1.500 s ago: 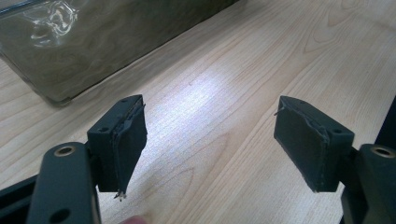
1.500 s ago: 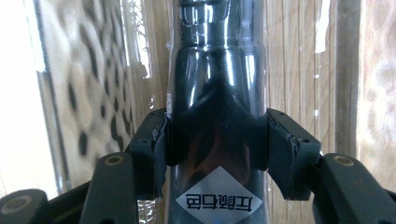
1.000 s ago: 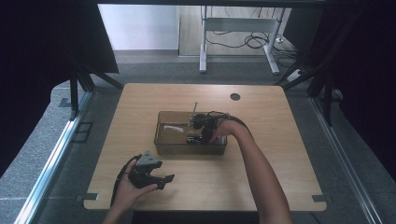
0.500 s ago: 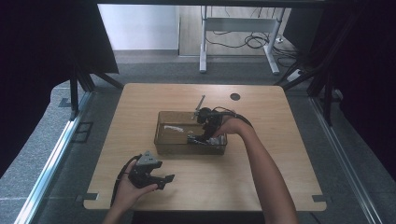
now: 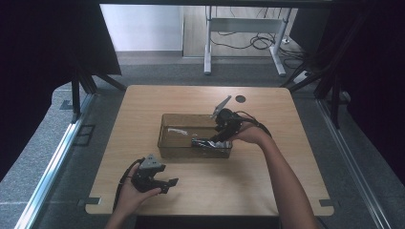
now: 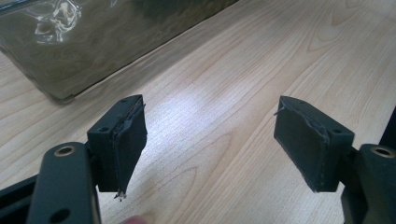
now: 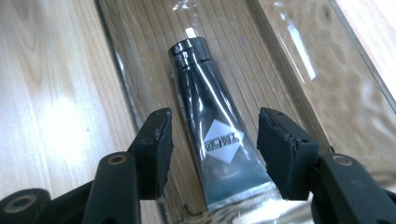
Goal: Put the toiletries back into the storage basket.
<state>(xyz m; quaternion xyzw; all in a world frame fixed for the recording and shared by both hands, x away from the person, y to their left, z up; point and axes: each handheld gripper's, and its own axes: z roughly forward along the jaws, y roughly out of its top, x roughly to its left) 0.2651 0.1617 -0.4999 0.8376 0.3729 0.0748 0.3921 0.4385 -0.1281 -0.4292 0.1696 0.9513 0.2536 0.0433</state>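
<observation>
Counter (image 5: 267,191): a pale wood top with rounded corners, grain running left to right, a small dark round hole (image 5: 240,98) near its far edge and dark notches at the near corners.
Tray (image 5: 165,143): a clear, shallow, rectangular box near the middle of the counter; its glossy walls throw bright reflections.
Tube (image 7: 212,126): a black squeeze tube with a black cap and a white diamond mark, lying flat inside the tray along its near wall, toward the right end, cap pointing left.
Right gripper (image 5: 223,131): held over the right end of the tray, tipped down into it; jaws spread wide on either side of the tube's crimped end, apart from it.
Left gripper (image 5: 168,183): low over the near left part of the counter, well apart from the tray, held in the person's left hand (image 5: 131,195); jaws wide apart with bare wood between them.
Floor (image 5: 47,157): grey carpet around the counter, with a metal rail (image 5: 52,162) along the left.
Room: dark curtains hang left and right; beyond the far edge stands a white metal frame (image 5: 241,28) with black cables (image 5: 255,43) on a lighter floor.
</observation>
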